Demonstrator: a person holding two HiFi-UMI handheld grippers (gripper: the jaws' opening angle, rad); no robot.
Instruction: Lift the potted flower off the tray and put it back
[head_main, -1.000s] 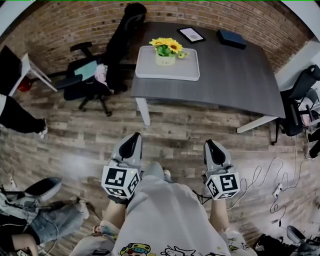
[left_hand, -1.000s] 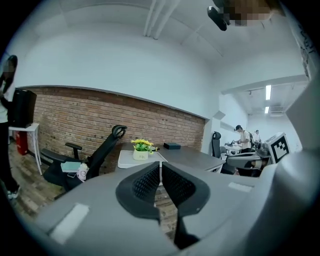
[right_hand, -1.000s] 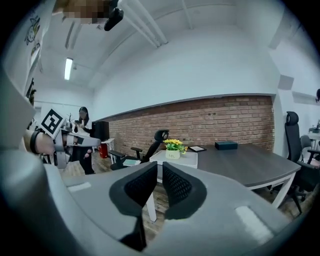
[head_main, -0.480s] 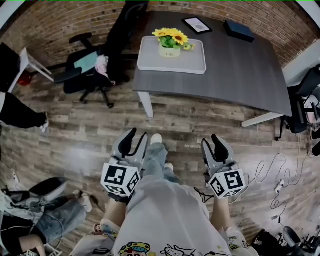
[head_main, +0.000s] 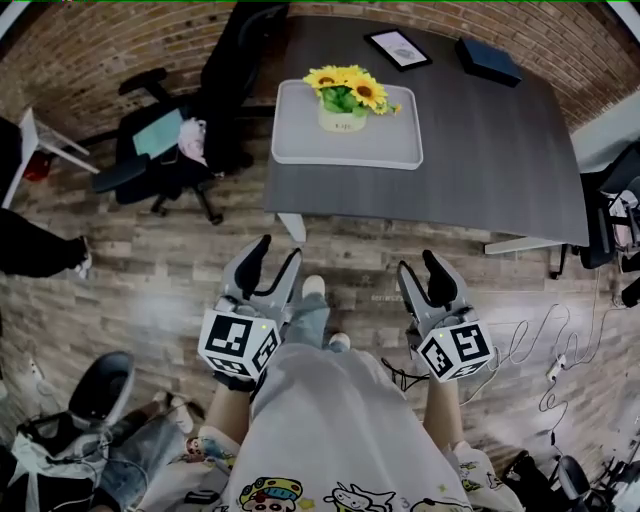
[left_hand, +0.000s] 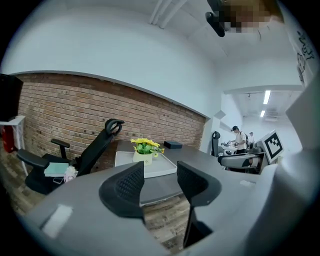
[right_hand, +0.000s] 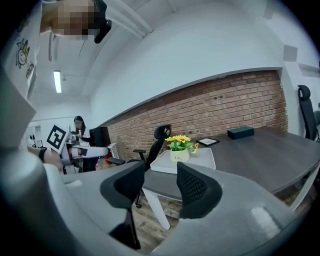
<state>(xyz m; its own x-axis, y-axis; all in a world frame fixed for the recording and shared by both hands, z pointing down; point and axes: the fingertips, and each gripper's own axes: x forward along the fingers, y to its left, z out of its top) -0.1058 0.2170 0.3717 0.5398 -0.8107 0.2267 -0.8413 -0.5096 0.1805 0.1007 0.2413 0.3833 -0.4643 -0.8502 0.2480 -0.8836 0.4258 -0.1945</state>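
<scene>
A potted flower (head_main: 345, 100), yellow blooms in a pale pot, stands upright at the far end of a light grey tray (head_main: 350, 152) on the dark grey table (head_main: 480, 150). It also shows ahead in both gripper views, as flower (left_hand: 144, 149) on tray (left_hand: 156, 168) and flower (right_hand: 180, 146) on tray (right_hand: 194, 161). My left gripper (head_main: 278, 254) and right gripper (head_main: 418, 266) hang over the wood floor, well short of the table. Both jaws are opening with nothing between them. The same empty gap shows at the left gripper (left_hand: 160, 176) and the right gripper (right_hand: 161, 181).
A black office chair (head_main: 190, 130) stands left of the table. A framed picture (head_main: 398, 48) and a dark box (head_main: 488, 60) lie at the table's far end. Another chair (head_main: 610, 200) and floor cables (head_main: 540, 360) are at right. A seated person (head_main: 100, 440) is at lower left.
Both grippers went from shut to open. The person has walked towards the table, so the table and tray now sit nearer and larger in the head view.
</scene>
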